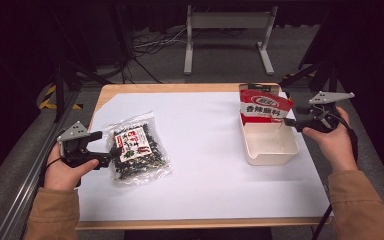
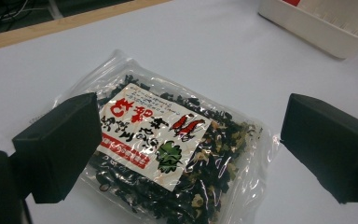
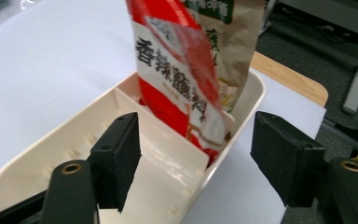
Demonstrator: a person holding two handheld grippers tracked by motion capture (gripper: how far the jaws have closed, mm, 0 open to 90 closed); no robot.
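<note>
White sheet [image 1: 205,165] over the wooden table [image 1: 130,90] as the landmark. On the sheet's left part, lying flat — a clear bag of dark dried greens [image 1: 136,148] with a red-and-white label. Left gripper [image 1: 111,144] at the sheet's left edge, jaws spread wide on either side of the bag's near end, pads off the plastic in the left gripper view [image 2: 182,140]. On the sheet's right part — a cream bin [image 1: 270,145] with a red snack packet [image 1: 263,106] standing upright in its far compartment, near compartment bare. Right gripper [image 1: 289,121] at the sheet's right edge beside the bin's rim, jaws wide apart and clear of the packet [image 3: 186,84], nothing between the pads.
</note>
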